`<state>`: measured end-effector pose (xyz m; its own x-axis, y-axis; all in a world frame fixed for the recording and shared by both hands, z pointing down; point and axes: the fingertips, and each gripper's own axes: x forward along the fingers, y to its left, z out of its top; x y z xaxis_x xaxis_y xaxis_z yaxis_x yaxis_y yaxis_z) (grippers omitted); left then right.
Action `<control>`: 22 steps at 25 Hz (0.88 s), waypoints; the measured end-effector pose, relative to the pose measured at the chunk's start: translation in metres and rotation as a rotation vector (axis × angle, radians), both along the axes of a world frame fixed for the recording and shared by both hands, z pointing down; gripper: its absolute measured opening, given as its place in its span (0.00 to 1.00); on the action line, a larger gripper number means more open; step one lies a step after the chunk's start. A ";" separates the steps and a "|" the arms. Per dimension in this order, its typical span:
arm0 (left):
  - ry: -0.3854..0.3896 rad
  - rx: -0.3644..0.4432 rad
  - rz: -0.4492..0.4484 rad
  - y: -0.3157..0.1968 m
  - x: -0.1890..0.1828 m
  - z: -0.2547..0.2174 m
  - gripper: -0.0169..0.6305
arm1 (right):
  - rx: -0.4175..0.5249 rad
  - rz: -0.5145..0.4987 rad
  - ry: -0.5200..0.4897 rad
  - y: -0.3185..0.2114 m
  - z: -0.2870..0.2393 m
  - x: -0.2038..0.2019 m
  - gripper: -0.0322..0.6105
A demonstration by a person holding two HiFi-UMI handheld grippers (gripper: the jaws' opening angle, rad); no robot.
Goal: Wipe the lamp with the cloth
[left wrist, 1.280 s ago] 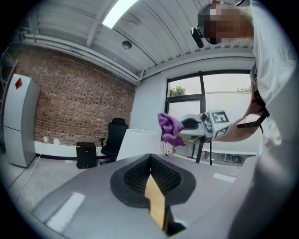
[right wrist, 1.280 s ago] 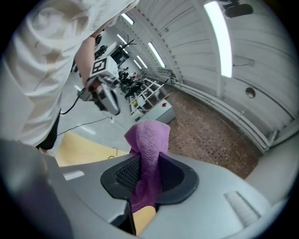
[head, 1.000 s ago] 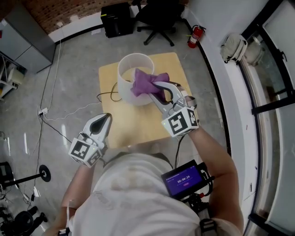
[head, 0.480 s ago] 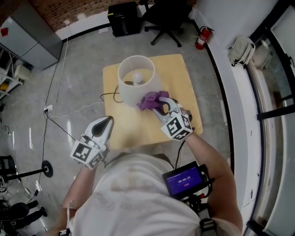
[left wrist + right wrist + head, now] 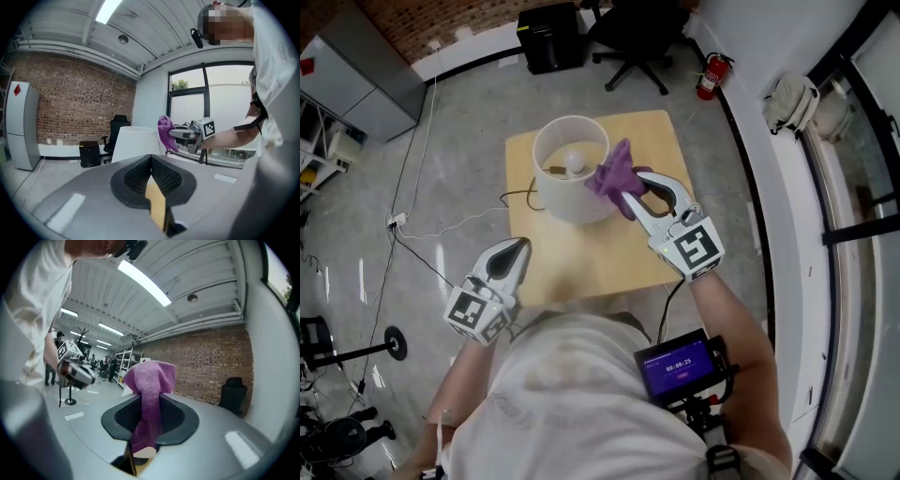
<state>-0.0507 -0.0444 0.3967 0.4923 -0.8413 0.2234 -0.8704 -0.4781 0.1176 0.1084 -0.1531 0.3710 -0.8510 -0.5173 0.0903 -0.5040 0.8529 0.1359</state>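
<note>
A white lamp [image 5: 572,173] with a round shade stands on a small wooden table [image 5: 581,258], its bulb visible inside. My right gripper [image 5: 628,190] is shut on a purple cloth [image 5: 616,171], which lies against the right rim of the shade. In the right gripper view the cloth [image 5: 149,394] hangs out of the jaws and hides most of the lamp. My left gripper [image 5: 517,247] hovers shut and empty off the table's near left corner. In the left gripper view the shade [image 5: 136,143], cloth [image 5: 165,132] and right gripper [image 5: 177,134] show ahead.
The lamp's black cable [image 5: 517,197] runs off the table's left edge across the floor. Behind the table are an office chair [image 5: 628,33], a black box [image 5: 548,37] and a fire extinguisher [image 5: 710,77]. A grey cabinet [image 5: 361,61] stands far left.
The right gripper carried the cloth from the shade's top rim down its near side, then up to the right rim, rolling the wrist. The left gripper stayed put.
</note>
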 end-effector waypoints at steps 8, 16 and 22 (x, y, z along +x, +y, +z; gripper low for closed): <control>-0.003 0.007 -0.028 0.002 -0.002 -0.004 0.03 | -0.157 0.000 0.002 -0.021 0.061 -0.009 0.21; 0.007 -0.002 -0.055 0.006 -0.010 0.005 0.03 | -0.330 -0.006 0.183 -0.010 0.149 0.010 0.21; 0.036 0.012 -0.055 0.005 -0.008 0.004 0.03 | -0.390 0.071 0.301 -0.027 0.150 0.046 0.21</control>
